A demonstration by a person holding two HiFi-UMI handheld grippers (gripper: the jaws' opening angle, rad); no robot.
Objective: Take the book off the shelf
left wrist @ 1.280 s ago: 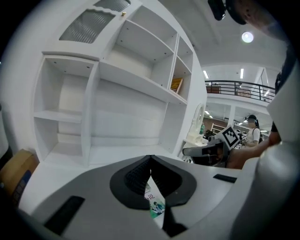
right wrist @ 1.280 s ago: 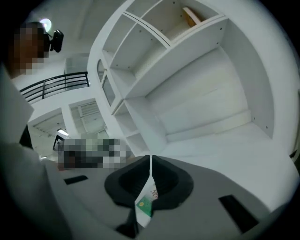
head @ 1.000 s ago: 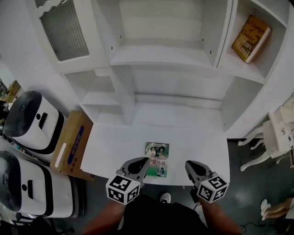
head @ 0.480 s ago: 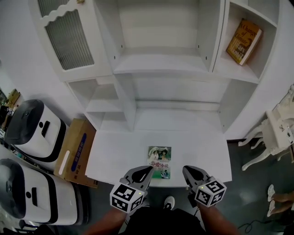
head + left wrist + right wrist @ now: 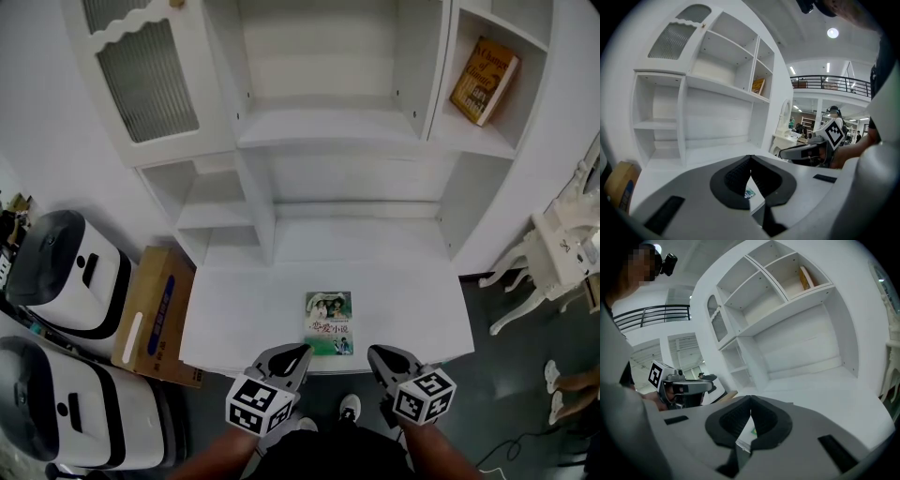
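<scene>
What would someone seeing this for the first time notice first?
Probably the big white shelf unit filling the head view, nearly bare. Two books break the white: a green-covered book lying flat near the front edge of the desk surface, and a brown book leaning in the upper right compartment. At the bottom, the left gripper and right gripper, each with a marker cube, point toward the desk, both shut and empty.

Green bk [image 5: 328, 322] face-up, flat on desk [image 5: 244, 300]
</scene>
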